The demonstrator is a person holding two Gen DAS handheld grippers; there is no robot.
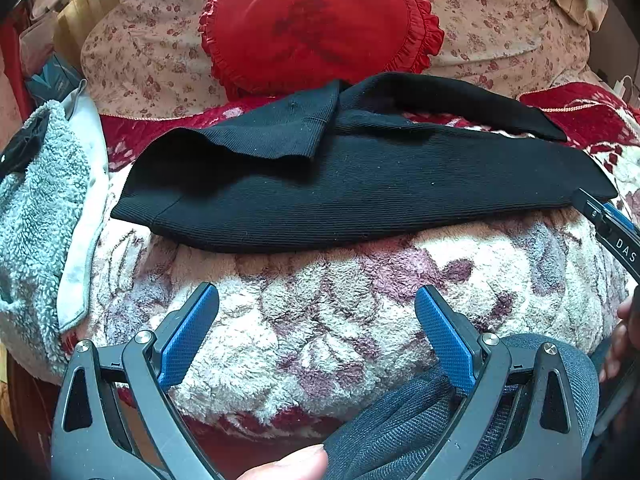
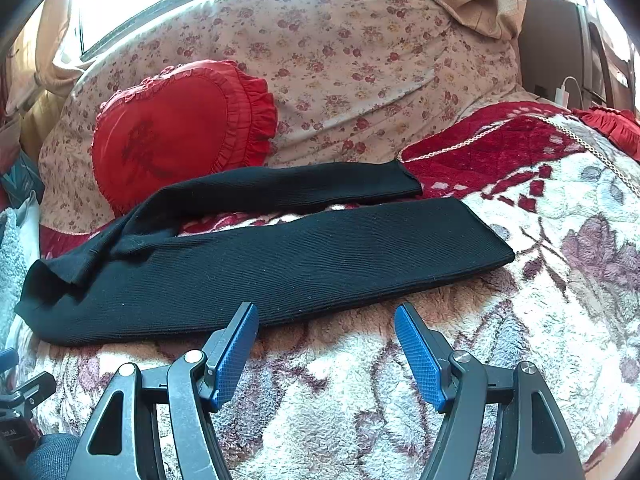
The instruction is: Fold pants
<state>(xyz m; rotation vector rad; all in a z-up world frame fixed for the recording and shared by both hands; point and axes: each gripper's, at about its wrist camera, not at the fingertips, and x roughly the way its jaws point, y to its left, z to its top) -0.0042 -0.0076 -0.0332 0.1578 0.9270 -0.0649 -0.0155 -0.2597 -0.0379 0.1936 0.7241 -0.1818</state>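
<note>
Black ribbed pants (image 1: 360, 192) lie across a fluffy floral blanket (image 1: 320, 320), waist to the left and both legs stretched to the right; the waist corner is flipped over. My left gripper (image 1: 316, 300) hovers open over the blanket, short of the pants' near edge, nothing between its blue pads. In the right wrist view the same pants (image 2: 280, 272) spread out with the two legs apart at the right. My right gripper (image 2: 326, 320) stands open just in front of the near leg's edge, empty. The right gripper's tip (image 1: 608, 220) shows at the left view's right margin, by the leg end.
A red heart-shaped cushion (image 1: 316, 28) leans on a floral-covered pillow (image 1: 500, 28) behind the pants. A grey fleece garment (image 1: 36, 216) lies at the left. A person's denim-clad knee (image 1: 420, 420) and fingers (image 1: 292, 464) sit below the left gripper. A white charger (image 2: 562, 94) is at far right.
</note>
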